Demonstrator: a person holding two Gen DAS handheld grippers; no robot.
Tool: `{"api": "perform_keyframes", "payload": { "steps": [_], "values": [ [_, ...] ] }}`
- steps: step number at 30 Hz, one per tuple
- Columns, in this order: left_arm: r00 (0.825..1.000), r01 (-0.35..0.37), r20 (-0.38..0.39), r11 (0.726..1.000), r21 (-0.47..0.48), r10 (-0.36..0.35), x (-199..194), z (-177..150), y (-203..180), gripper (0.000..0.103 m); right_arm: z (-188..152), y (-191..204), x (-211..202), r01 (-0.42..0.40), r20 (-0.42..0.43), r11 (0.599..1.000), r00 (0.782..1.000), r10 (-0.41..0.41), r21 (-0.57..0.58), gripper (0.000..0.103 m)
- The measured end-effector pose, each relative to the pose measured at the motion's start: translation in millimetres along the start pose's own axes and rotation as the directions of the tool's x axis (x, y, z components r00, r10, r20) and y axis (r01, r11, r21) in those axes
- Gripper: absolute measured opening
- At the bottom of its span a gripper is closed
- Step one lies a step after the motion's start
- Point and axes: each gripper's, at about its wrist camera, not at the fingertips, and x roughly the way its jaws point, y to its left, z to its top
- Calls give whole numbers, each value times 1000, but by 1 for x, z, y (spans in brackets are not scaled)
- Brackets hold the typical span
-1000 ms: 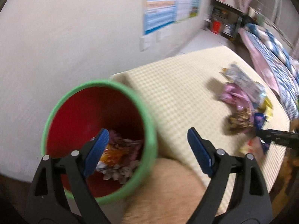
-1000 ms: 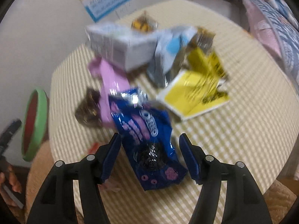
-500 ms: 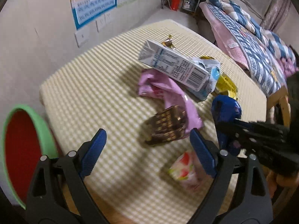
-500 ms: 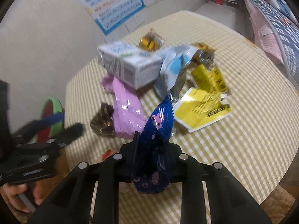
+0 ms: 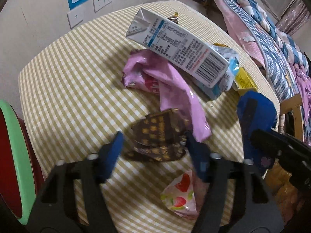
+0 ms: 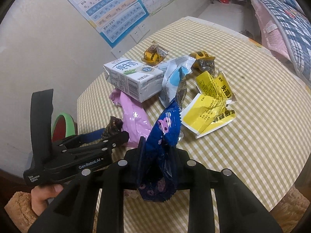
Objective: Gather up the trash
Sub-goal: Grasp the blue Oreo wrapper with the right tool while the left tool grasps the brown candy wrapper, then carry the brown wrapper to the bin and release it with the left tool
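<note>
Counter [image 6: 262, 136]: far right half bare checked cloth, open passage. Centre blocked by milk carton [image 6: 134, 77] lying on pink wrapper [image 6: 136, 118], silver-blue pouch [image 6: 175, 77] and yellow wrappers [image 6: 211, 104] just beside. Bare strip between pile and wall-side edge. Green-rimmed bin [image 5: 17, 167] off counter's left corner. Bed [image 5: 272, 44] near far edge.

A carton [image 6: 134, 80] lies far on the table [image 6: 252, 145], its near end resting on a long wrapper [image 6: 136, 118]. Right of them lie torn packets [image 6: 211, 104]; a small wrapper [image 6: 155, 54] sits farther back. The bin [image 6: 63, 125] stands off the table's left edge.
</note>
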Motion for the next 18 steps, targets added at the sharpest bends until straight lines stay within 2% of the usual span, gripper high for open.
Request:
{"api": "perform_keyframes", "payload": {
  "steps": [2, 7, 11, 18],
  "values": [
    [1000, -10, 15, 1000, 9, 10, -5, -2, -1, 52, 1, 1, 2, -1, 1, 1000, 1000, 1, 0, 23],
    [997, -33, 65, 999, 32, 31, -22, -6, -4, 52, 0, 3, 3, -13, 5, 1000, 1000, 13, -5, 23],
    [992, -51, 116, 998, 39, 46, -40, -8, -2, 52, 0, 8, 0, -53, 21, 999, 998, 53, -9, 23],
    [983, -65, 176, 998, 13, 62, -63, -10, 8, 52, -3, 22, -11, -69, 77, 996, 994, 73, -59, 23]
  ]
}}
